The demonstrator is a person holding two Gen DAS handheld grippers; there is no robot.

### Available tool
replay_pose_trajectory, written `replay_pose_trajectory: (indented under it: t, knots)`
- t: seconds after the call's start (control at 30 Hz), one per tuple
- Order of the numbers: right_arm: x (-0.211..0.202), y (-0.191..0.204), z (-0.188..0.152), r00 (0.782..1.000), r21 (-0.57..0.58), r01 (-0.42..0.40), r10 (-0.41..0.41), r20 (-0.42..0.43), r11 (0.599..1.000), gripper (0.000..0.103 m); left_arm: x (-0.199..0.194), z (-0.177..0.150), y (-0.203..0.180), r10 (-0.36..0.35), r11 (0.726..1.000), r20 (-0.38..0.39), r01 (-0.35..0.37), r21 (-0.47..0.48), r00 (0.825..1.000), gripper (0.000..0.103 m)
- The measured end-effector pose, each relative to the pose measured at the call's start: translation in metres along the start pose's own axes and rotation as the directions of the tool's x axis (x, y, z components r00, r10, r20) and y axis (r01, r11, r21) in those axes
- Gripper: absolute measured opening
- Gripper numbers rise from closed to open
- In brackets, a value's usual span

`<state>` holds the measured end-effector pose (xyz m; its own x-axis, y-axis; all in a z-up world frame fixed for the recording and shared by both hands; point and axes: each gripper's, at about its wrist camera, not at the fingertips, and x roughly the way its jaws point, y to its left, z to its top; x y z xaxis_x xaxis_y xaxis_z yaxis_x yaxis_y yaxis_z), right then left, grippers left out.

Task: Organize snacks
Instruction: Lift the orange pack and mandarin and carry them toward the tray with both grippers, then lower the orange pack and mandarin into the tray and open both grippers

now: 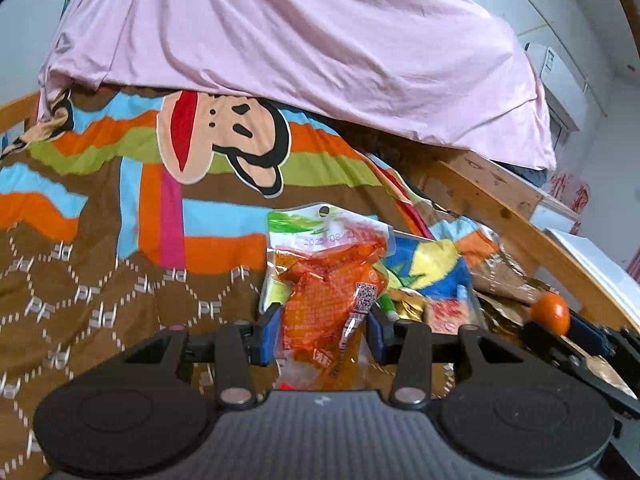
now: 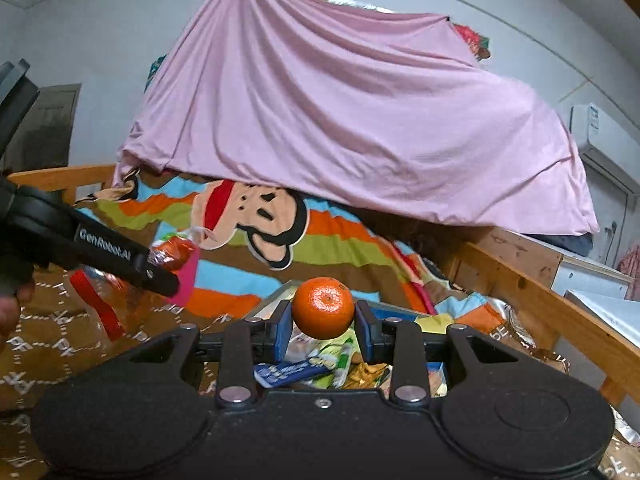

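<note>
The left gripper [image 1: 322,330] is squeezing an orange snack bag [image 1: 328,288] and holds it up off the bed. The right gripper [image 2: 323,320] is squeezing a small orange fruit [image 2: 323,307], also held up in the air. Right below them lies a messy pile of snack packets [image 2: 320,368] on the striped monkey blanket [image 1: 120,208]. The wooden bed rail [image 2: 532,292] runs close by on the right. Farther back, a big pink sheet [image 2: 340,112] hangs down over the bed. The blanket on the left has open room.
</note>
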<state>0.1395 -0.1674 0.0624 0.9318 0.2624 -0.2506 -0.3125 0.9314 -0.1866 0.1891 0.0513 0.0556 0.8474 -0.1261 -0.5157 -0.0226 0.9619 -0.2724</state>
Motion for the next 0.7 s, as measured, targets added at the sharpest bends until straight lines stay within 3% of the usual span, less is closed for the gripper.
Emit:
replay_pose_trajectory:
  t: [0.23, 0.4, 0.7]
  knots:
    - [0.054, -0.02, -0.022, 0.998, 0.056, 0.047, -0.046, -0.031, 0.997, 0.035, 0.07, 0.018, 0.001, -0.012, 1.0, -0.003, 0.012, -0.013, 1.0, 0.047]
    - [0.103, -0.024, -0.032, 0.997, 0.08, 0.062, -0.057, -0.059, 0.995, 0.035, 0.127, 0.022, 0.004, -0.094, 0.994, -0.011, 0.093, -0.059, 0.995, 0.047]
    - [0.17, -0.013, -0.058, 0.99, 0.018, 0.087, -0.085, -0.111, 0.996, 0.035, 0.189, 0.009, 0.028, -0.115, 0.991, 0.019, 0.116, -0.062, 0.993, 0.047]
